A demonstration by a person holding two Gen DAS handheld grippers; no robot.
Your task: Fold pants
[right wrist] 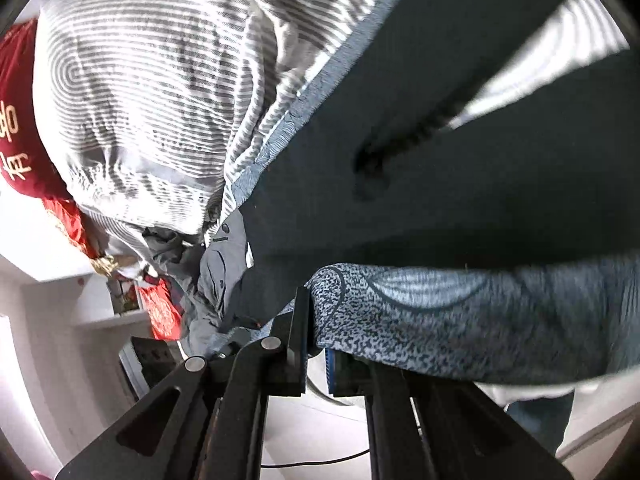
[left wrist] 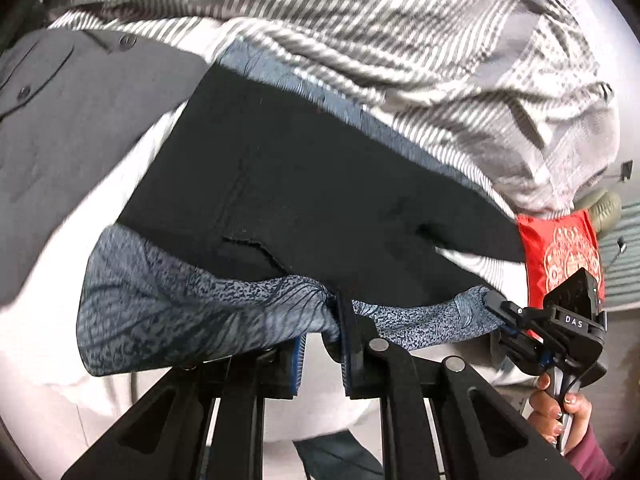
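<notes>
gripping the patterned blue-grey waistband of a pair of dark pants, the left gripper has its two jaws drawn narrow, the band bunched and pinched between the blue-edged pads. across the garment, the right gripper clamps the far end of the same band, a person's hand wrapped round its handle and a maroon sleeve showing at the wrist. seen from the right wrist camera, the right gripper is likewise closed down tight, with the waistband caught between its pads and running off to the right edge. the pants hang stretched between the two tools, the dark fabric spreading away from the band over a rumpled grey-and-white striped cloth that covers the surface behind. a grey buttoned shirt lies at the left of the left wrist view, partly under the pants, and a red cushion with a gold and white pattern sits beyond the right gripper. in the right wrist view, red printed items and white furniture fill the left side.
</notes>
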